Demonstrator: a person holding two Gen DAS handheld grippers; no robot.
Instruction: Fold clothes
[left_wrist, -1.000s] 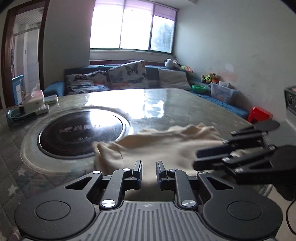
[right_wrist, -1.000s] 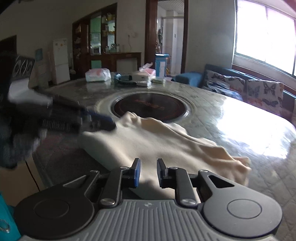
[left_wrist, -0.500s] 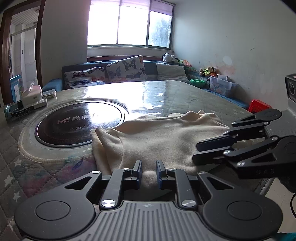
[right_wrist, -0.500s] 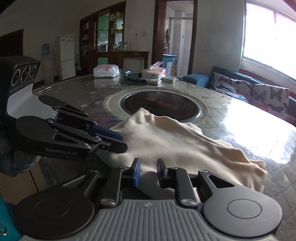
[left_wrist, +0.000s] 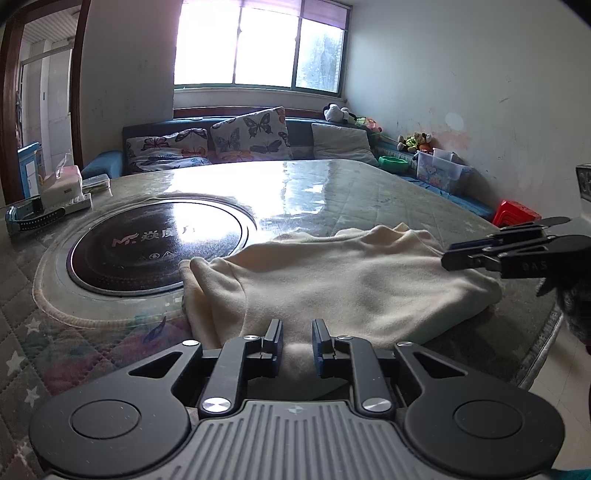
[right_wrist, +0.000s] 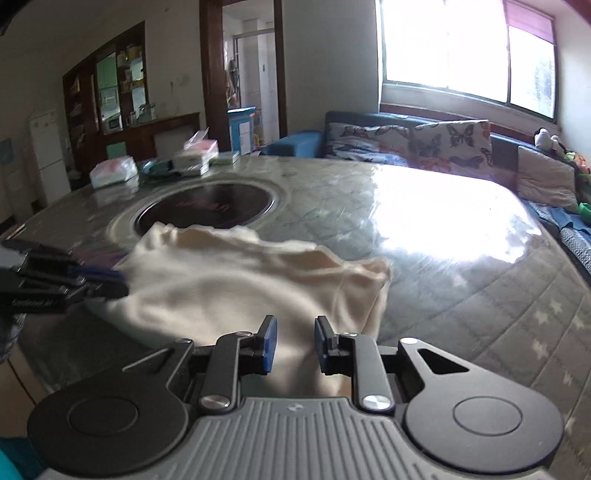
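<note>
A cream garment (left_wrist: 351, 280) lies bunched and partly folded on the quilted table near its front edge; it also shows in the right wrist view (right_wrist: 236, 280). My left gripper (left_wrist: 297, 341) is at the garment's near edge with a narrow gap between its pads and cloth in that gap. My right gripper (right_wrist: 293, 341) sits at the garment's other near edge, jaws slightly apart over cloth. Each gripper shows side-on in the other's view: the right one (left_wrist: 509, 251) and the left one (right_wrist: 62, 284).
A round black hotplate (left_wrist: 159, 251) is set into the table (left_wrist: 332, 192) behind the garment. Tissue boxes and small items (left_wrist: 62, 184) stand at the far left edge. A sofa with butterfly cushions (left_wrist: 247, 136) lies beyond. The table's front edge is close to both grippers.
Both grippers have drawn back toward the table's front edge and swung outward. The garment has settled lower and flatter on the table. The right view is blurred by motion.
</note>
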